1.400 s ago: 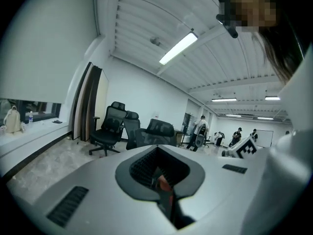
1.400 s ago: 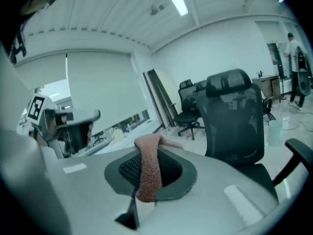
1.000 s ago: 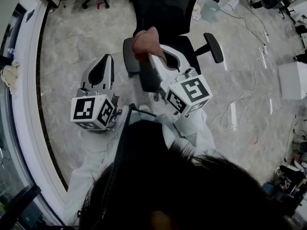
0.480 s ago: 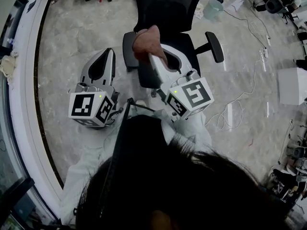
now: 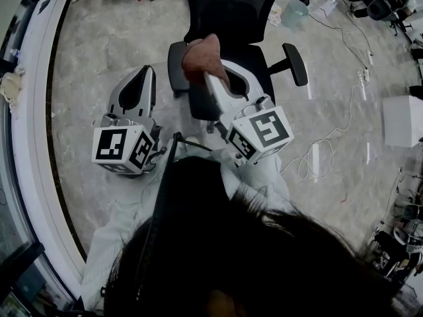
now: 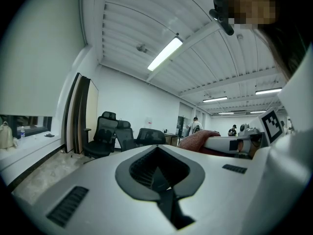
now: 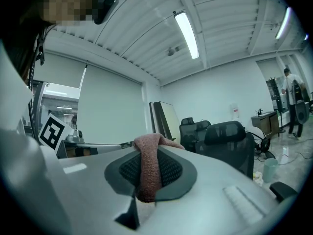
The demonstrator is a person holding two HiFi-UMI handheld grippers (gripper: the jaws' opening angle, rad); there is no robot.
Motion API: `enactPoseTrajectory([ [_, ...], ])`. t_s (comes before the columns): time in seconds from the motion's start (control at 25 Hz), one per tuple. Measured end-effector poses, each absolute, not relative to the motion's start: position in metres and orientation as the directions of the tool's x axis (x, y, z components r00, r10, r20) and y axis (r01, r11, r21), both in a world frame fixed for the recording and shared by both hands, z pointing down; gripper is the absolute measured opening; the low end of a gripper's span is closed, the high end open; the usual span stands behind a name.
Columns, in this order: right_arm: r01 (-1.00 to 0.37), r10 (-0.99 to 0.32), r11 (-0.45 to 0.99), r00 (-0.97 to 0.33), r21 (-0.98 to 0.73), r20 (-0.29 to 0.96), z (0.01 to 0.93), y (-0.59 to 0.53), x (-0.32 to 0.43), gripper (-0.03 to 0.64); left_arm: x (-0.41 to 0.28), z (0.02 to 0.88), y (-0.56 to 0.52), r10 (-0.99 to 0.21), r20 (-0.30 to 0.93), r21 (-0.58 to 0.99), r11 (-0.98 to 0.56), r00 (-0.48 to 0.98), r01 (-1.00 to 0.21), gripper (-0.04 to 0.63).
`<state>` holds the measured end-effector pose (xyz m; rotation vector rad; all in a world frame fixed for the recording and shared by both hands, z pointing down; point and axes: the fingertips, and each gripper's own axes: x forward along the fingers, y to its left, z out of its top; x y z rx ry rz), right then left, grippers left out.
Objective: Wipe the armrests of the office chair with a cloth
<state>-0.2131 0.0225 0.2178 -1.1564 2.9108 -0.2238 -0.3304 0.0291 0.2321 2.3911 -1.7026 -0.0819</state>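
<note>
A black office chair (image 5: 225,12) stands ahead of me on the marble floor, with a left armrest (image 5: 174,68) and a right armrest (image 5: 295,63). My right gripper (image 5: 200,72) is shut on a pinkish-red cloth (image 5: 200,55) and holds it over the seat, just right of the left armrest. In the right gripper view the cloth (image 7: 148,170) hangs folded between the jaws of that gripper (image 7: 146,151). My left gripper (image 5: 147,72) hangs left of the chair, shut with nothing in it; in its own view the left gripper (image 6: 157,150) points up into the room.
A white box (image 5: 402,119) stands at the right, and a white cable (image 5: 317,156) lies looped on the floor beside the chair. A curved white sill (image 5: 33,144) runs along the left. More office chairs (image 6: 105,133) stand by the far wall.
Almost nothing: my left gripper has drifted slightly to the left. The right gripper still holds the cloth in the same place by the left armrest.
</note>
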Motion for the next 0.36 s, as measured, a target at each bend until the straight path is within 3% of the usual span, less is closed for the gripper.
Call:
enactPoseTrajectory([
  [0.36, -0.680, -0.680, 0.723, -0.732, -0.123, 0.053, 0.2163, 0.0262, -0.2115, 0.023, -0.3297, 0.2316, 0.0342, -0.941, 0.072, 0.200, -0.310, 0.330, -0.929, 0.003],
])
